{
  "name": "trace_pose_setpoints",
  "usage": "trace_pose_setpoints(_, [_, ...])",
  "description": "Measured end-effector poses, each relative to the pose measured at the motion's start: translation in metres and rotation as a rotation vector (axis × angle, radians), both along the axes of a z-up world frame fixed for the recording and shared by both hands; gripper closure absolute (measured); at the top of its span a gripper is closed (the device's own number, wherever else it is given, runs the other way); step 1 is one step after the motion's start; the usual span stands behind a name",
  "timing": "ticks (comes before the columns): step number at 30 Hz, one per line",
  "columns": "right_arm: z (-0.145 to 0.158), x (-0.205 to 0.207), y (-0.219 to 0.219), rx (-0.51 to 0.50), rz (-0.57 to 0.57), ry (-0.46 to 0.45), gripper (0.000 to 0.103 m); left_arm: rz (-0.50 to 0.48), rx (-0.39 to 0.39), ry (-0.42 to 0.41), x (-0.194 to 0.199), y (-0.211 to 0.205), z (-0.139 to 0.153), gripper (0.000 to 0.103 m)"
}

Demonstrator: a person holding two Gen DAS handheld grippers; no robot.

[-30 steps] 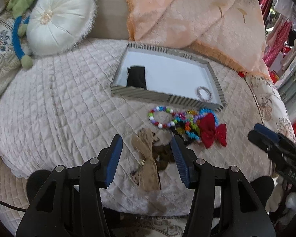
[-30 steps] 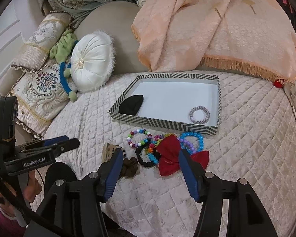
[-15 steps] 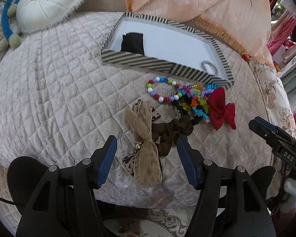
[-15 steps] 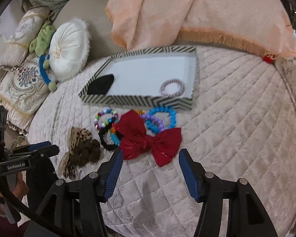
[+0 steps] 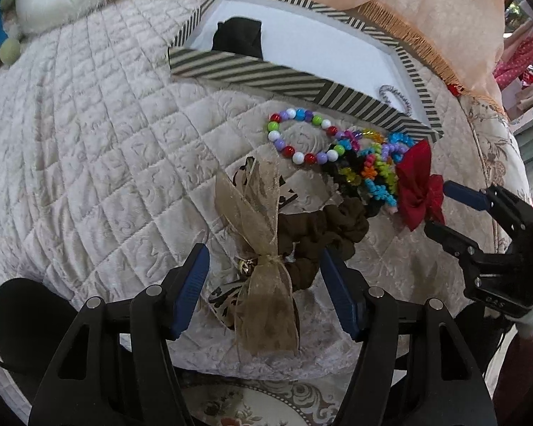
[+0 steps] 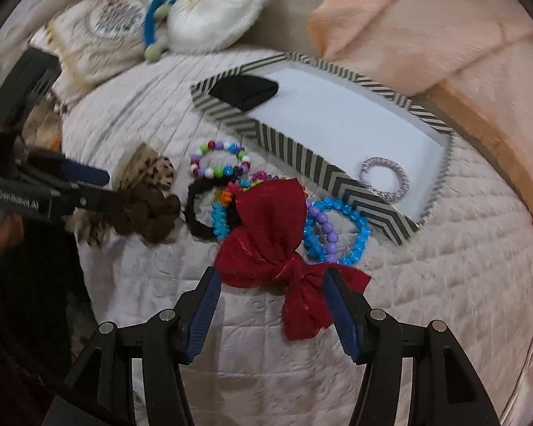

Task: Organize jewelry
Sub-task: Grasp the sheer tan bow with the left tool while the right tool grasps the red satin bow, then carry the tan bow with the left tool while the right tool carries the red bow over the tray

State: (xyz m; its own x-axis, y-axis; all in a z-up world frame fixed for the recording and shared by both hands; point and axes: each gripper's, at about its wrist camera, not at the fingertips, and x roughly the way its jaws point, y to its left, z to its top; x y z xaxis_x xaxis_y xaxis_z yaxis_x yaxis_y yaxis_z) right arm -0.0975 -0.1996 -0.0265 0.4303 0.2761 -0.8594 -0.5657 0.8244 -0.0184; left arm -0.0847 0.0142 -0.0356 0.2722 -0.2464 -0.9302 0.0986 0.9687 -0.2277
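Note:
A striped tray [image 5: 252, 72] [image 6: 295, 149] on the quilt holds a black cloth [image 5: 238, 37] [image 6: 245, 92] and a pale hair tie [image 6: 383, 179]. In front lie a multicoloured bead bracelet [image 5: 298, 135] [image 6: 220, 159], blue and purple bracelets [image 6: 337, 230], a red bow [image 6: 277, 241] [image 5: 417, 186], a brown scrunchie [image 5: 319, 234] [image 6: 149, 213] and a tan ribbon bow [image 5: 263, 248]. My left gripper [image 5: 264, 259] is open, its jaws on either side of the tan bow's knot and the scrunchie. My right gripper [image 6: 270, 284] is open around the red bow's knot.
A round white cushion [image 6: 216, 3], an embroidered pillow [image 6: 103, 32] and a green and blue toy [image 6: 156, 17] lie at the back left. A peach fringed throw [image 6: 444, 35] drapes behind the tray. The quilt's front edge drops to patterned floor [image 5: 266, 401].
Both grippers have moved forward and down toward the pile. The left now straddles the tan bow and scrunchie, the right straddles the red bow. Both jaws stay open.

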Motion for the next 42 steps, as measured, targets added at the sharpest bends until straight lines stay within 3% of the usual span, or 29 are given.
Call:
trace_pose_setpoints(8, [-0.009,0.012,-0.006,0.066,0.027,0.009,0.047,-0.013,0.009,0.036,0.010,-0.010,-0.015,0.038])
trace_pose_setpoints(10, [-0.012,0.010,-0.004,0.064,0.026,0.017,0.065,-0.012,0.013,0.034,0.012,-0.013,-0.016,0.038])
trace_pose_setpoints(12, [-0.013,0.006,-0.004,0.073,0.023,0.013,0.072,-0.010,0.004,0.028,0.013,-0.014,-0.015,0.039])
trace_pose_setpoints(13, [-0.014,0.006,-0.004,0.077,0.015,0.017,0.075,-0.011,-0.008,0.025,0.013,-0.015,-0.015,0.042])
trace_pose_setpoints(14, [-0.014,0.005,-0.006,0.088,-0.002,0.026,0.077,-0.016,-0.025,0.023,0.013,-0.014,-0.014,0.058])
trace_pose_setpoints(16, [-0.011,0.001,-0.010,0.121,-0.031,0.032,0.082,-0.035,-0.036,0.030,0.009,-0.013,-0.013,0.073])
trace_pose_setpoints(18, [-0.006,-0.005,-0.013,0.149,-0.046,0.029,0.086,-0.048,-0.038,0.012,0.007,-0.014,-0.010,0.078])
trace_pose_setpoints(31, [0.031,-0.030,-0.021,0.303,-0.140,-0.020,0.088,-0.048,-0.070,-0.144,-0.003,-0.004,0.049,0.080])
trace_pose_setpoints(42, [0.062,-0.025,-0.031,0.414,-0.235,-0.067,0.088,-0.051,-0.031,-0.249,0.008,-0.010,0.086,0.080])
